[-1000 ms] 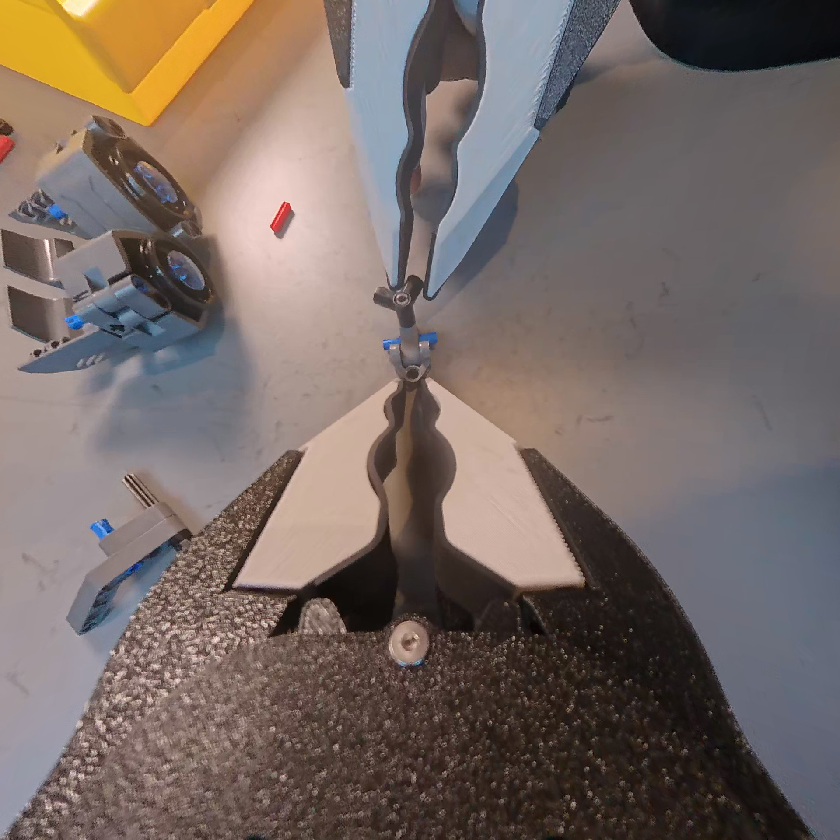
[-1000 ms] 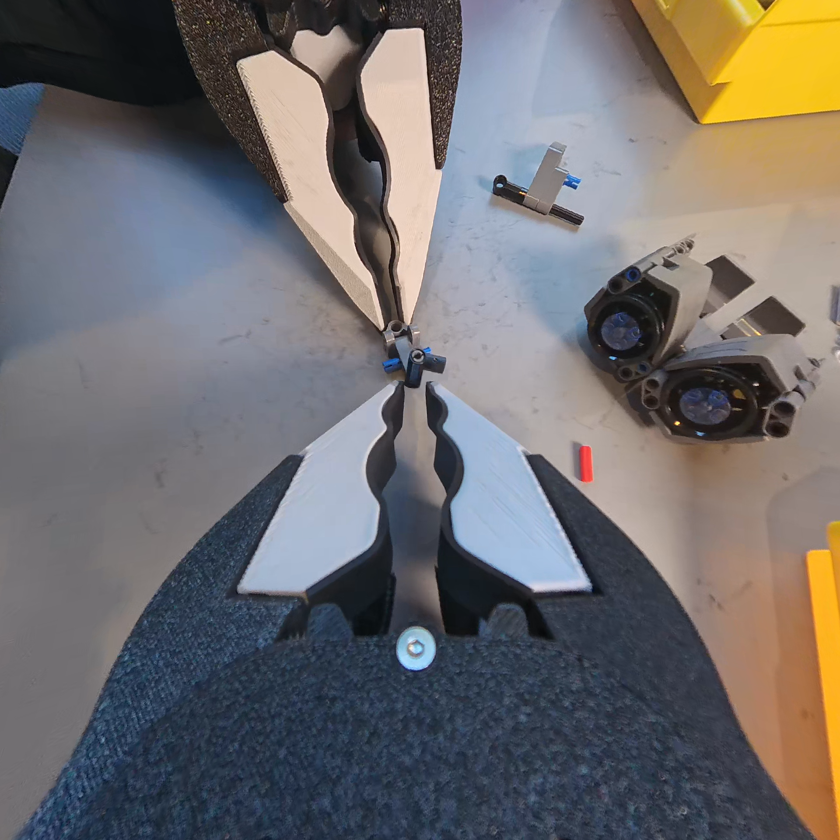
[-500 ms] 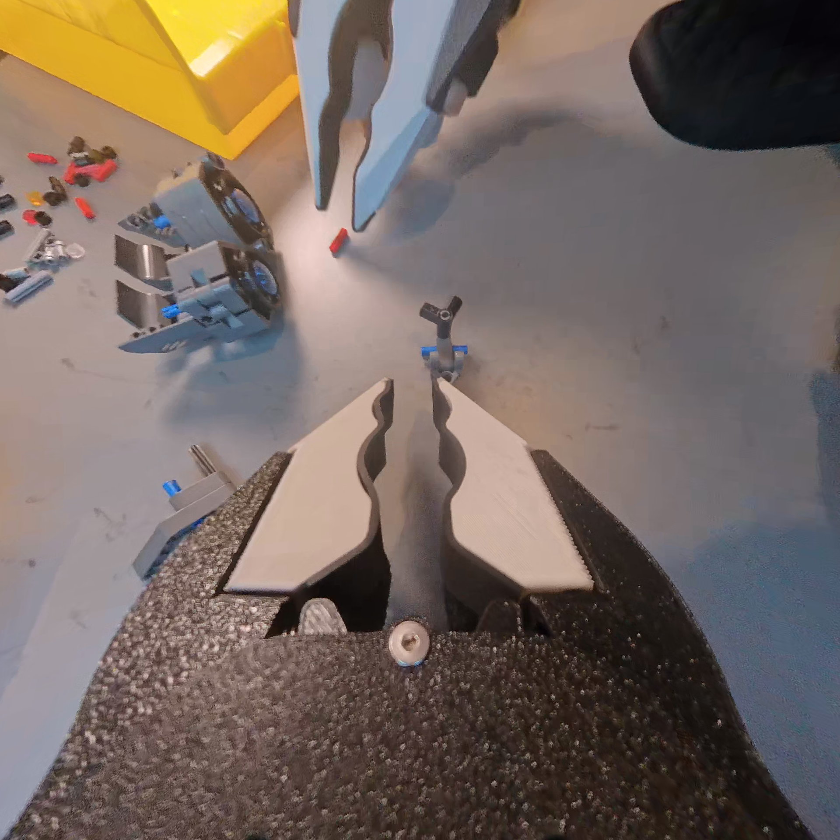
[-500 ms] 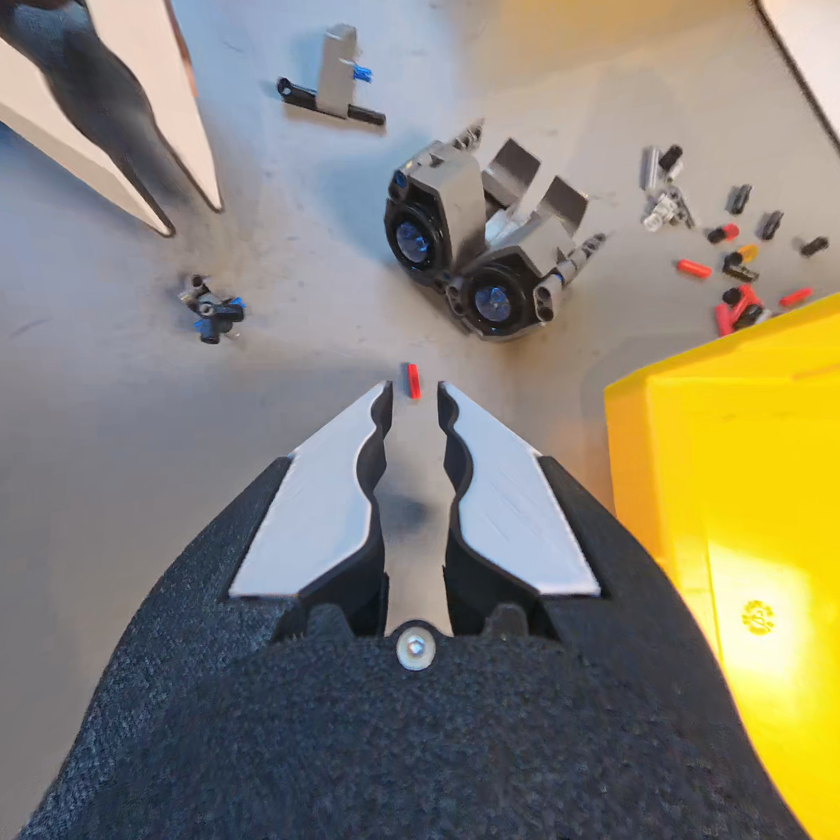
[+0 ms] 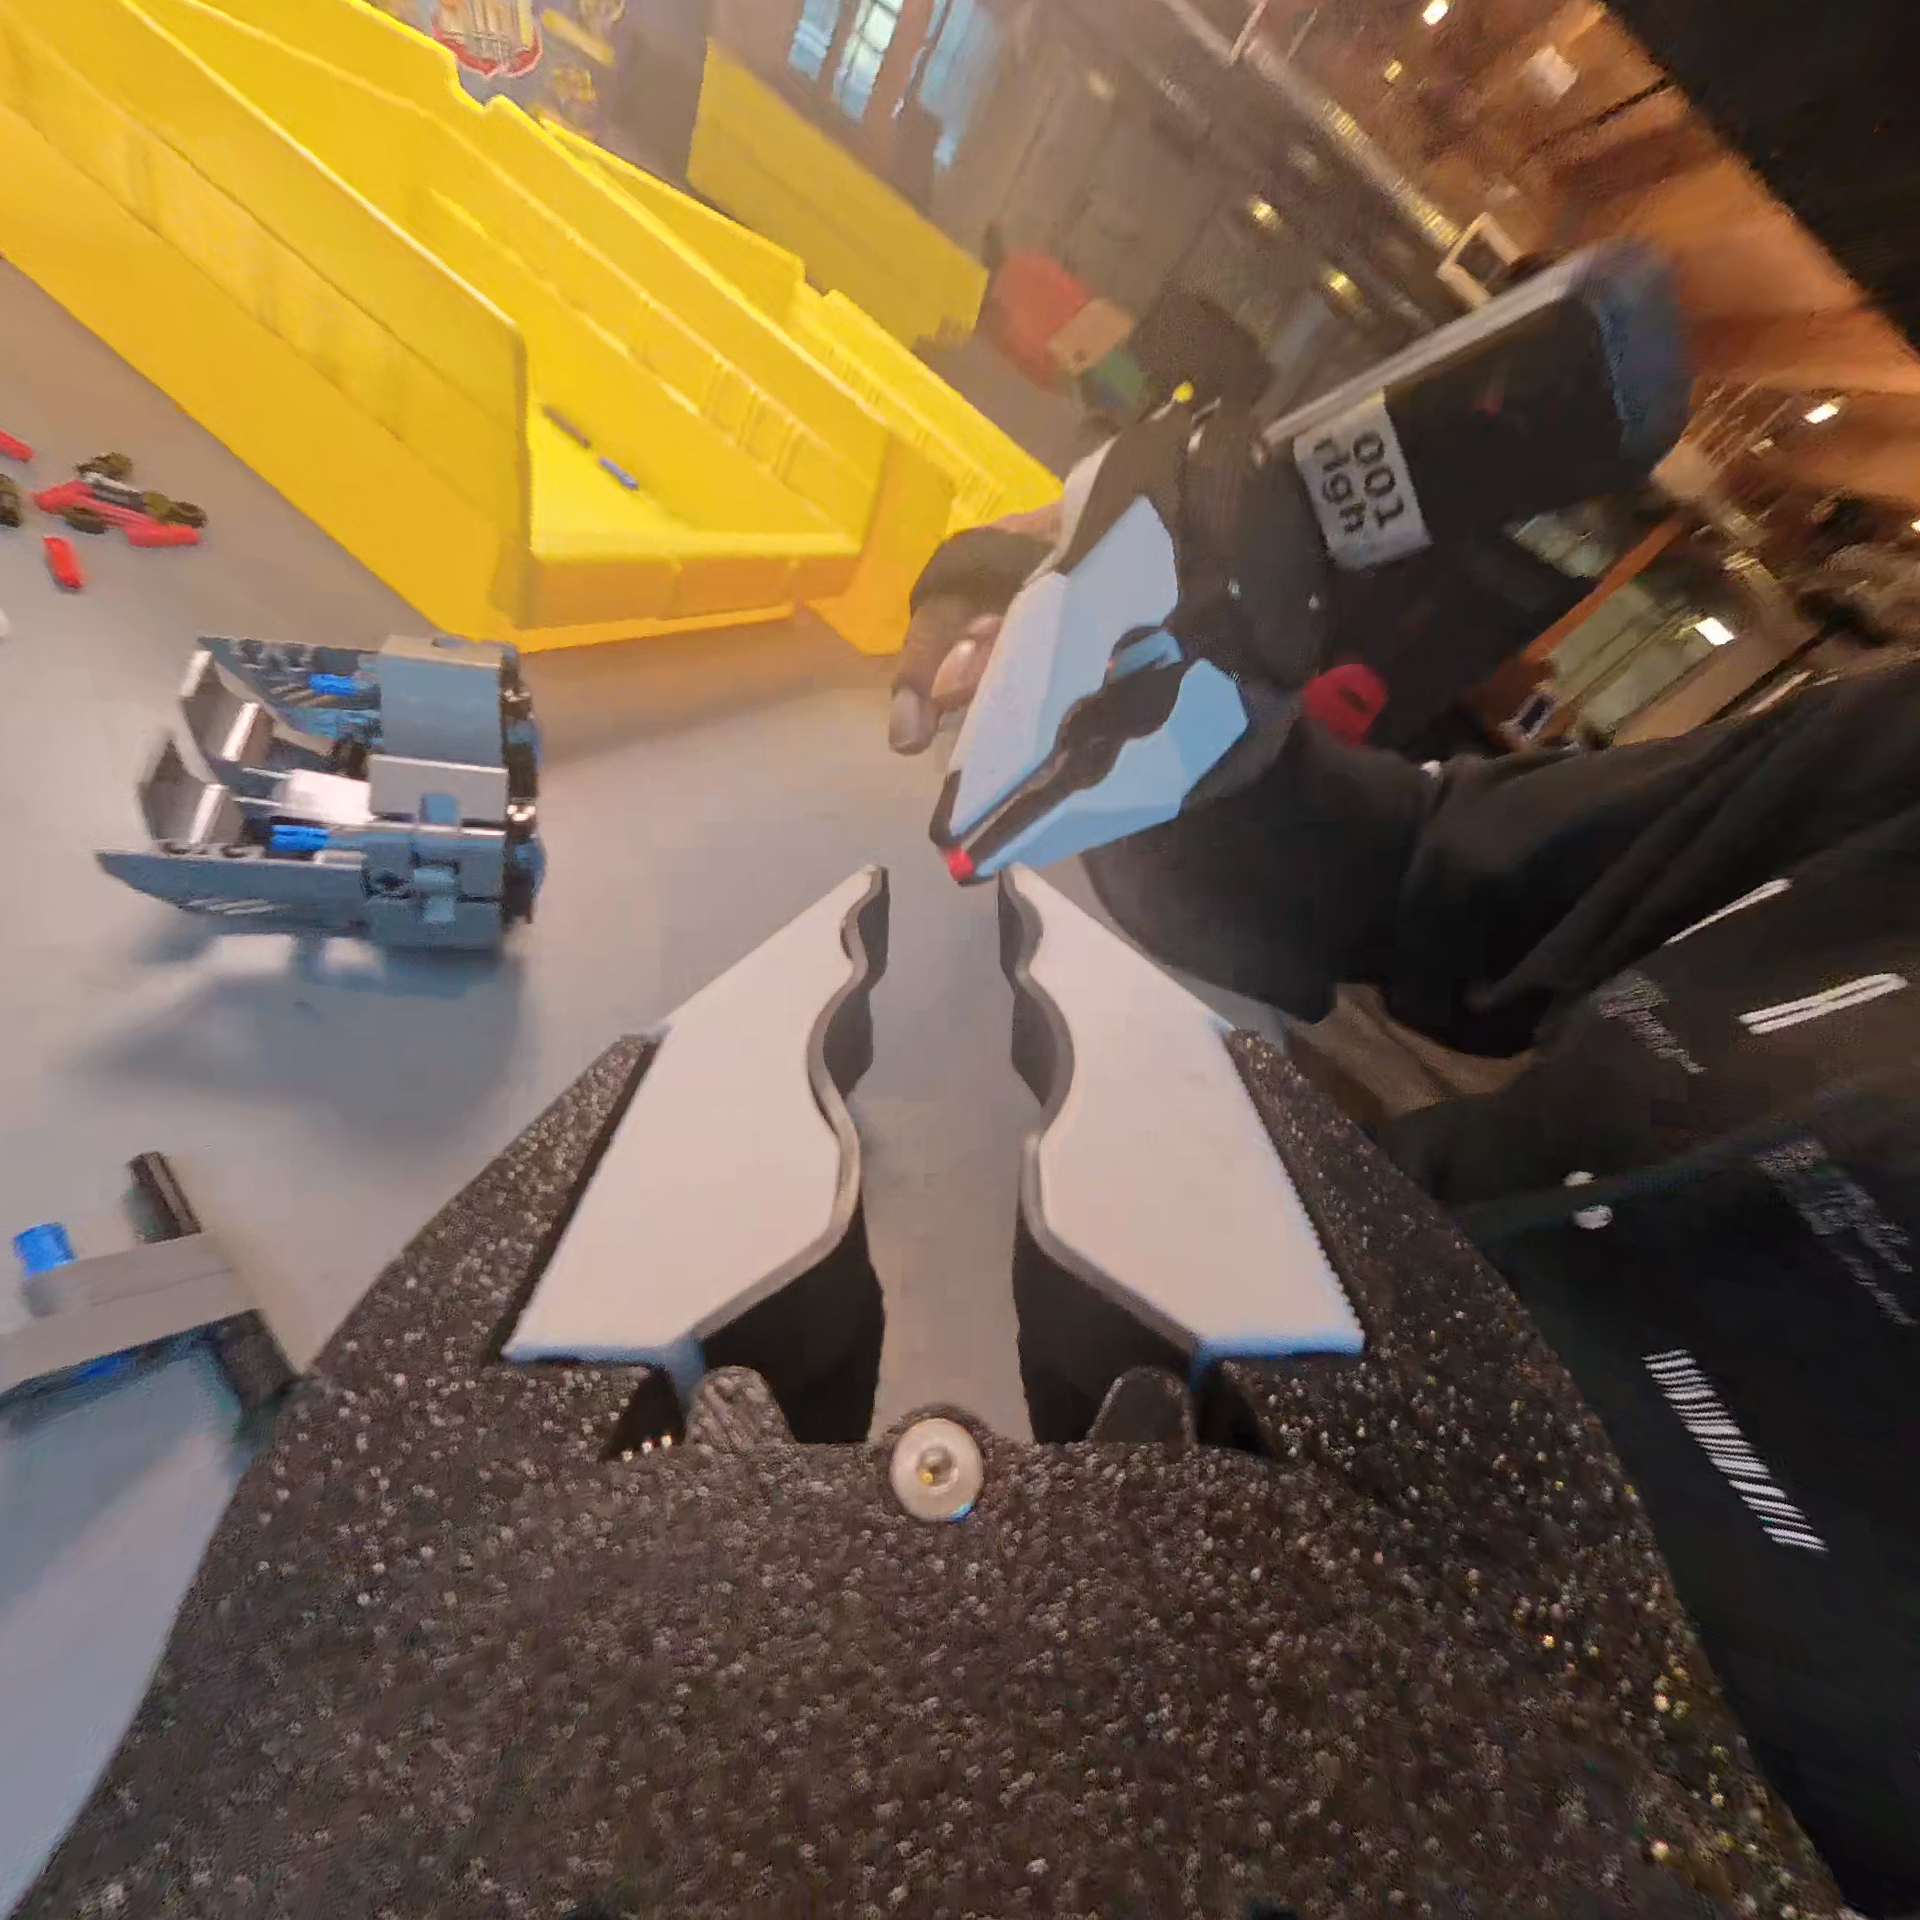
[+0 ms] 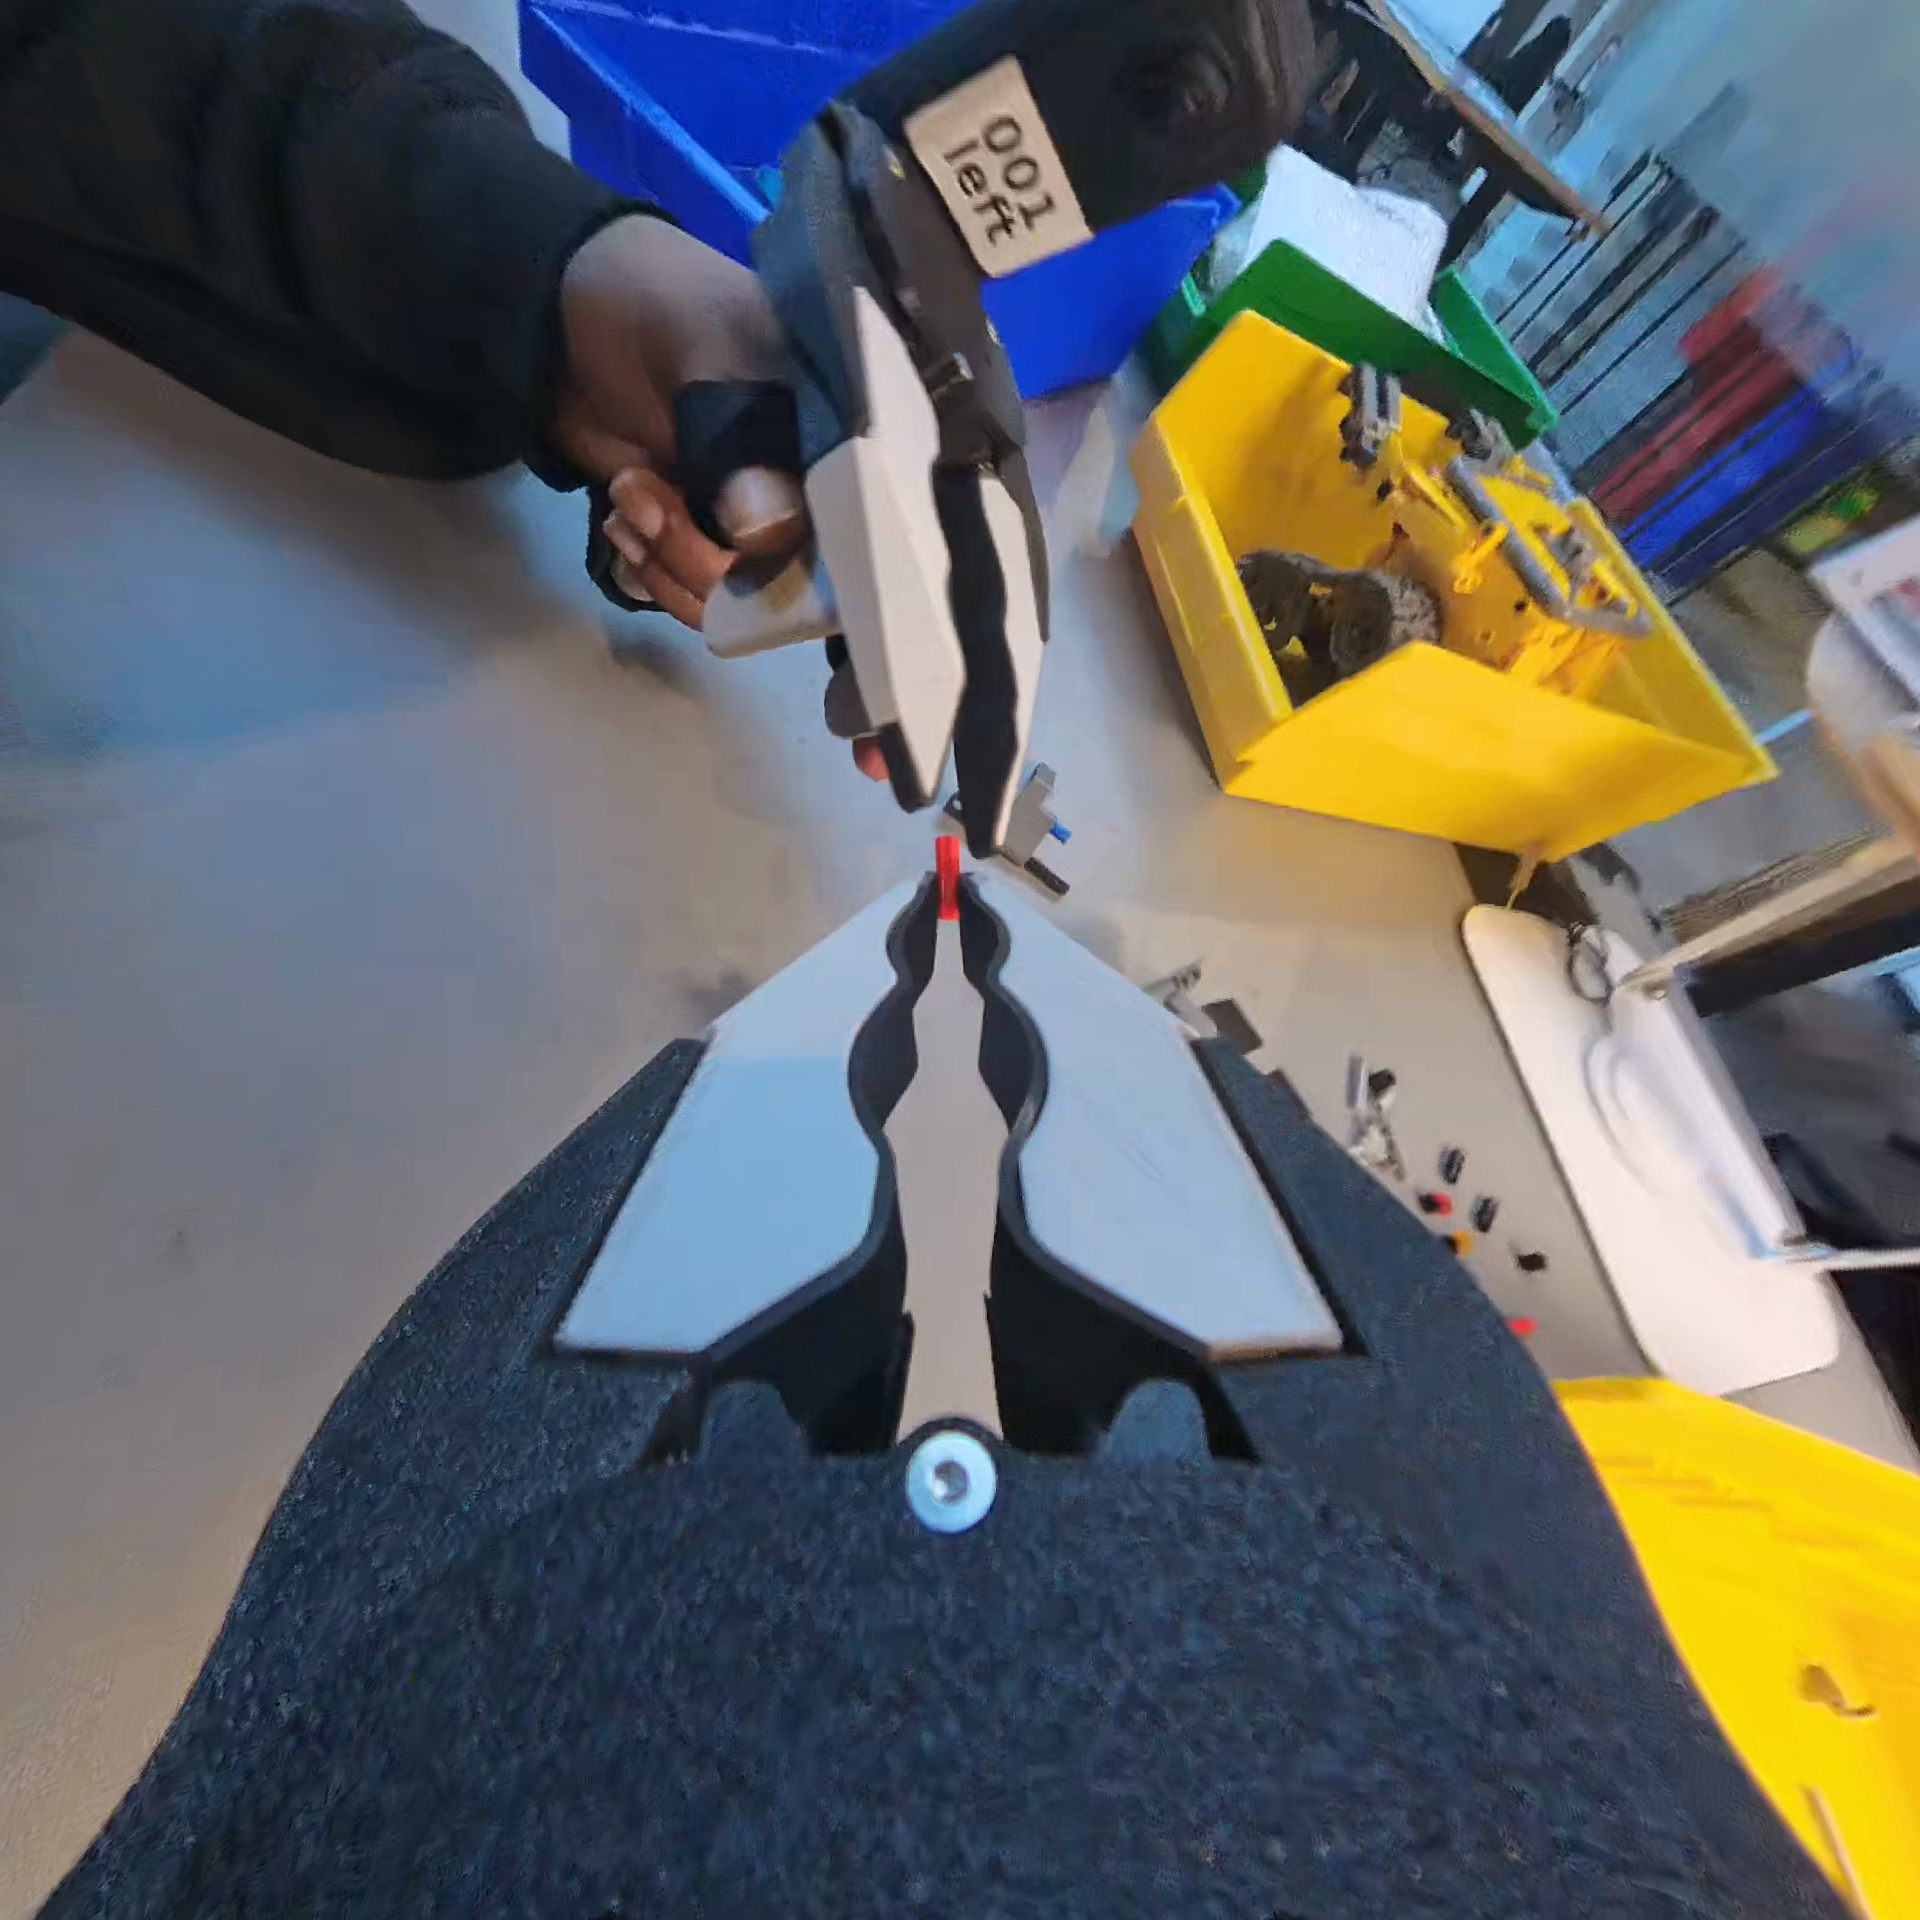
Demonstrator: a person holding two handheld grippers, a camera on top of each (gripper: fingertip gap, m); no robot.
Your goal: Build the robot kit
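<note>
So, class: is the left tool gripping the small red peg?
No, the right tool pinches the red peg; the left tool is open and empty.

Left gripper (image 5: pixel 940 894), right gripper (image 6: pixel 945 883): pale grey wavy-edged fingers (image 6: pixel 758 1174) sitting in black speckled bodies, silver screw (image 6: pixel 949 1477) showing at base; black sleeve (image 6: pixel 281 208) covering arm.

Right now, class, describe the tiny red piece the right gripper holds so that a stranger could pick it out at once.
Start at the two grippers meeting tip to tip above the grey table. The right gripper is shut on the red pin, which pokes out from its fingertips toward the open left gripper. Other red bits lie loose on the table; this is the only one pinched and lifted.
</note>
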